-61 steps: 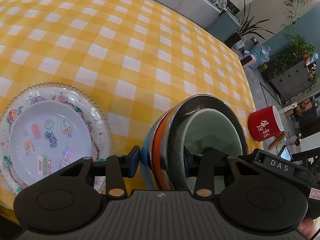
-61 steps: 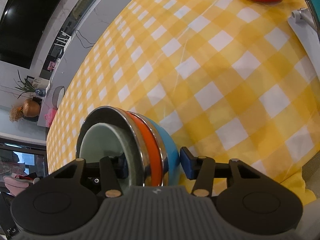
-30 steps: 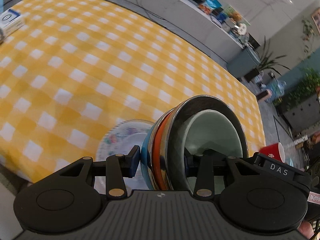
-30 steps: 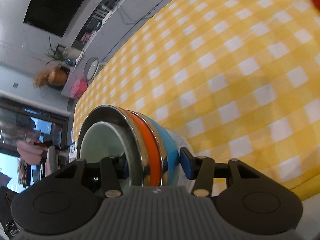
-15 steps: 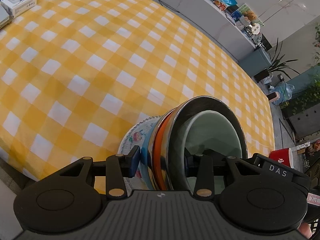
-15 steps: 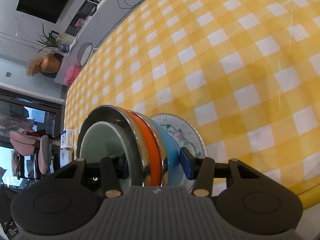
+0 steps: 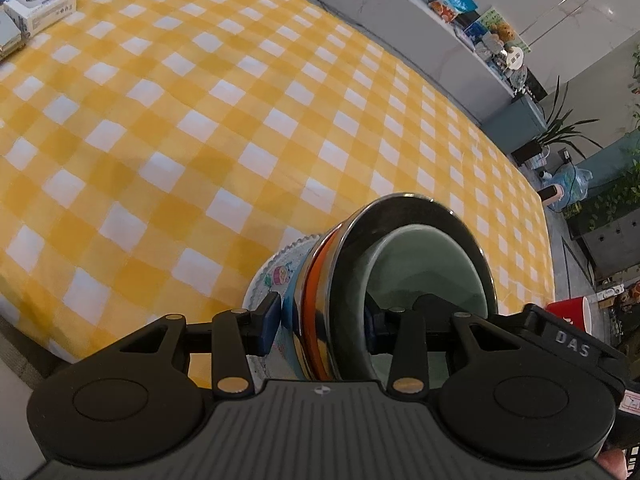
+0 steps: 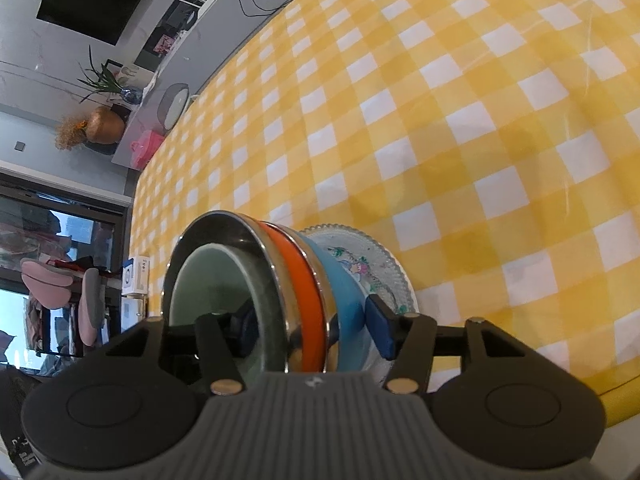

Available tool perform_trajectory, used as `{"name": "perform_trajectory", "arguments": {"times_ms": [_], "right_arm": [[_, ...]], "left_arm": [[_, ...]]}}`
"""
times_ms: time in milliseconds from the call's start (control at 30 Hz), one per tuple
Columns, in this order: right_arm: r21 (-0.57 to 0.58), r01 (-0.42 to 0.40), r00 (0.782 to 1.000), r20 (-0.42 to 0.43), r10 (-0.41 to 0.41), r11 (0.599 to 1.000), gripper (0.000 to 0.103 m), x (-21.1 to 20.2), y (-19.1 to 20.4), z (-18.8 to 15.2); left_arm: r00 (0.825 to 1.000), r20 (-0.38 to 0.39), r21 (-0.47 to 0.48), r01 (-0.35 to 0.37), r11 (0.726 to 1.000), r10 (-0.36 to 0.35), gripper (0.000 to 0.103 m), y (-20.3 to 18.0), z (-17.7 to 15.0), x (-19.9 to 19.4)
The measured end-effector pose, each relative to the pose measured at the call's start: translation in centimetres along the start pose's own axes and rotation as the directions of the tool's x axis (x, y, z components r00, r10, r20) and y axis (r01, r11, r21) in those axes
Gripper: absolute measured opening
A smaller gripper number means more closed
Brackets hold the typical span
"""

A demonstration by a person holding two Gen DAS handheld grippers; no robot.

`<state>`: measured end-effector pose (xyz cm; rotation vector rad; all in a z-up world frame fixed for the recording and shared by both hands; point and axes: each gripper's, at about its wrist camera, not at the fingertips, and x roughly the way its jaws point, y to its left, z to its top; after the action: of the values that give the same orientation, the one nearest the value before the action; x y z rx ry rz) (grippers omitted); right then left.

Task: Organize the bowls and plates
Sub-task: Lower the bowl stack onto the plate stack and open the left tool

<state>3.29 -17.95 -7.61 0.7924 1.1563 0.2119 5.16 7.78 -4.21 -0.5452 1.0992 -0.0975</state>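
While both tools grip the same nested stack of bowls (image 7: 400, 280), that stack sits just above, or on, a patterned glass plate (image 8: 384, 268) near the front edge of the yellow-and-white checked worktop (image 7: 200, 120); contact between the blue base and the plate cannot be told. The left hand-held gripper (image 7: 320, 320) is closed on the stack's wall, one blue pad against the outer blue bowl and the other pad inside the pale green bowl. The right hand-held gripper (image 8: 312, 320) clamps the opposite side the same way, one pad inside the green bowl (image 8: 216, 280), the other on the blue shell (image 8: 344, 292). From outside in, the stack reads blue, orange, polished steel, then green (four layers, tightly nested). In the left wrist view the plate's scalloped rim (image 7: 280, 256) peeks out to the left of the stack. A red mug (image 7: 572, 312) stands at the far right edge, well apart from the bowls, and white boxes (image 7: 40, 2) lie at the far left corner of the worktop.
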Motion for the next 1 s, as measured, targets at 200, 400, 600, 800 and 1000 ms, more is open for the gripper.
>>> {"name": "perform_trajectory", "arguments": {"times_ms": [200, 400, 600, 800, 1000], "right_arm": [[-0.075, 0.02, 0.998, 0.062, -0.016, 0.997, 0.071, -1.1, 1.0, -0.4], [-0.211, 0.102, 0.977, 0.204, -0.058, 0.972, 0.075, -4.0, 3.0, -1.8], [-0.363, 0.214, 0.911, 0.409, -0.051, 0.907, 0.08, -8.4, 5.1, -4.8], [-0.451, 0.311, 0.838, 0.546, -0.017, 0.837, 0.084, -11.6, 6.1, -8.6], [-0.48, 0.388, 0.78, 0.626, -0.002, 0.787, 0.088, -13.3, 5.7, -12.0]], "left_arm": [[0.998, 0.069, 0.038, -0.002, 0.999, -0.001, 0.058, -0.5, -0.3, -1.6], [0.967, 0.254, 0.144, -0.054, 0.988, 0.016, 0.058, -2.0, -1.3, -5.8], [0.892, 0.452, 0.331, -0.145, 0.933, -0.021, 0.057, -4.0, -4.6, -10.6], [0.816, 0.576, 0.448, -0.261, 0.855, -0.053, 0.057, -5.7, -8.7, -13.3], [0.779, 0.624, 0.492, -0.329, 0.806, -0.063, 0.057, -6.7, -11.6, -14.1]]}}
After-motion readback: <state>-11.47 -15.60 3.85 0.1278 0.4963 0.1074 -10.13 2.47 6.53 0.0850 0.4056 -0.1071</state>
